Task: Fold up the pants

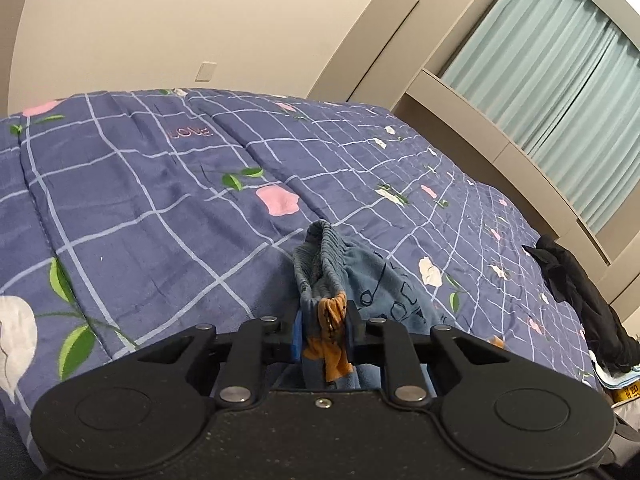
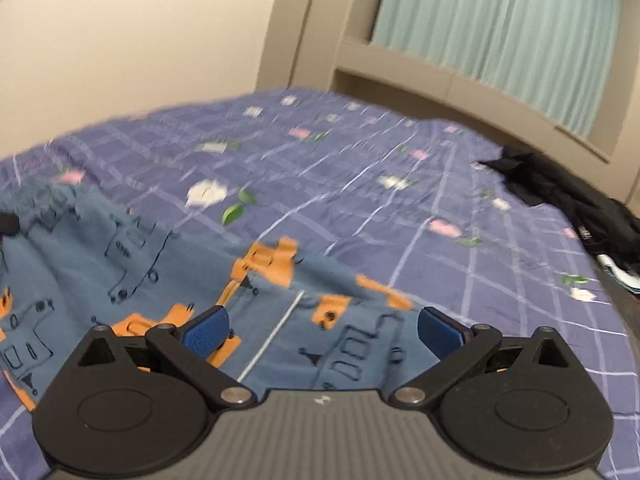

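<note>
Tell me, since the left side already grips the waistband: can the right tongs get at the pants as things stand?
Probably yes. The right tongs stand open just above the blue pants, which lie spread on the quilt, and nothing shows between them. The left tongs pinch the waistband far off to the side.

The blue cotton pants printed with orange and outlined vehicles [image 2: 132, 264] lie on the purple grid-and-flower bedspread [image 2: 360, 184], spreading ahead and left of the right gripper [image 2: 322, 330]. Their gathered waistband sits between the left gripper [image 1: 325, 334] fingers. A black crumpled garment [image 2: 560, 192] lies far right (near the bed's edge).
</note>
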`<state>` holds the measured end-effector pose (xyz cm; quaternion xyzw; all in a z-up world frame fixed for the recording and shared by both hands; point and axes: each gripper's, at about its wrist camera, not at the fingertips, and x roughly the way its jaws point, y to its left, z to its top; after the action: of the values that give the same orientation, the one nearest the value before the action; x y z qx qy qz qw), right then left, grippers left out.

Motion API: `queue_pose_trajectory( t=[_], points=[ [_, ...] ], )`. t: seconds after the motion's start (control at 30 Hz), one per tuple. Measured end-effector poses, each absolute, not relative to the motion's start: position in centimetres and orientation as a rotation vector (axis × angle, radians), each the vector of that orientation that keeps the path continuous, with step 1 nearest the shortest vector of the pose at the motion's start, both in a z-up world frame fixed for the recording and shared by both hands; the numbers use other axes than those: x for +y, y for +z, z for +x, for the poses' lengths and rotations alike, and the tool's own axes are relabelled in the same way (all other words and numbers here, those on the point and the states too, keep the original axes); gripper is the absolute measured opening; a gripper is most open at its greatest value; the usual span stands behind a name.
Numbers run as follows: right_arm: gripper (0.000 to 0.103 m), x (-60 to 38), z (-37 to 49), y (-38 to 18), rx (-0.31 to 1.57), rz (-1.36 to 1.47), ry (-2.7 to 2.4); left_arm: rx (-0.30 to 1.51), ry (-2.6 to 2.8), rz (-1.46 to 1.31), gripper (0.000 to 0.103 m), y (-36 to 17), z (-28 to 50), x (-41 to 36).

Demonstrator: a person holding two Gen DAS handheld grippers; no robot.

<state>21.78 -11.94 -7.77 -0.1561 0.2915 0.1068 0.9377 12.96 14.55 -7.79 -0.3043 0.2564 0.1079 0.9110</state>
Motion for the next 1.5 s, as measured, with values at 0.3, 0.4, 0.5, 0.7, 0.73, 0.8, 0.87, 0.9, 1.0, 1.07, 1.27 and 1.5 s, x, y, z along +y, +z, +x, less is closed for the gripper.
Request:
queue_pose_trajectory(
  t=[0.3, 0.4, 0.5, 0.7, 0.73, 0.8, 0.87, 0.9, 1.0, 1.07, 1.27, 1.5],
  points=[
    [0.103, -12.3, 21.3, -8.0, 0.578, -0.32, 0.213, 0.479, 0.177, -0.535, 0.021, -5.7, 12.9, 12.9],
    [0.103, -13.0, 20.6, -7.7, 0.545, -0.294, 0.197, 0.451, 0.141, -0.484, 0.021, -4.4, 12.9, 11.9],
    [0.103, -14.0, 19.2, -6.8, 0.484, -0.25, 0.178, 0.414, 0.068, -0.422, 0.021, -2.7, 13.0, 10.3],
    [0.103, -17.2, 16.3, -5.4, 0.429, -0.237, 0.091, 0.329, -0.137, -0.257, 0.02, 1.2, 13.5, 4.7],
    [0.103, -18.1, 15.9, -5.2, 0.429, -0.23, 0.072, 0.318, -0.179, -0.229, 0.021, 1.8, 13.6, 3.5],
    [0.103, -19.9, 15.1, -4.9, 0.442, -0.221, 0.035, 0.307, -0.254, -0.19, 0.021, 2.5, 13.8, 1.0],
    [0.103, -21.8, 14.4, -4.7, 0.46, -0.212, -0.002, 0.303, -0.326, -0.15, 0.021, 2.9, 13.8, -1.4],
    [0.103, -22.9, 14.1, -4.6, 0.471, -0.203, -0.021, 0.306, -0.363, -0.124, 0.021, 3.0, 13.9, -2.8],
    [0.103, -25.8, 13.4, -4.6, 0.49, -0.176, -0.077, 0.337, -0.458, -0.058, 0.021, 2.3, 13.9, -6.6],
    [0.103, -27.7, 12.9, -4.5, 0.5, -0.16, -0.118, 0.37, -0.507, -0.024, 0.021, 1.1, 13.9, -9.1],
    [0.103, -32.1, 11.9, -4.8, 0.52, -0.114, -0.2, 0.466, -0.563, 0.113, 0.021, -3.5, 13.7, -14.3],
    [0.103, -33.3, 12.0, -5.5, 0.541, -0.066, -0.167, 0.524, -0.569, 0.147, 0.029, -5.7, 13.7, -14.5]
  ],
)
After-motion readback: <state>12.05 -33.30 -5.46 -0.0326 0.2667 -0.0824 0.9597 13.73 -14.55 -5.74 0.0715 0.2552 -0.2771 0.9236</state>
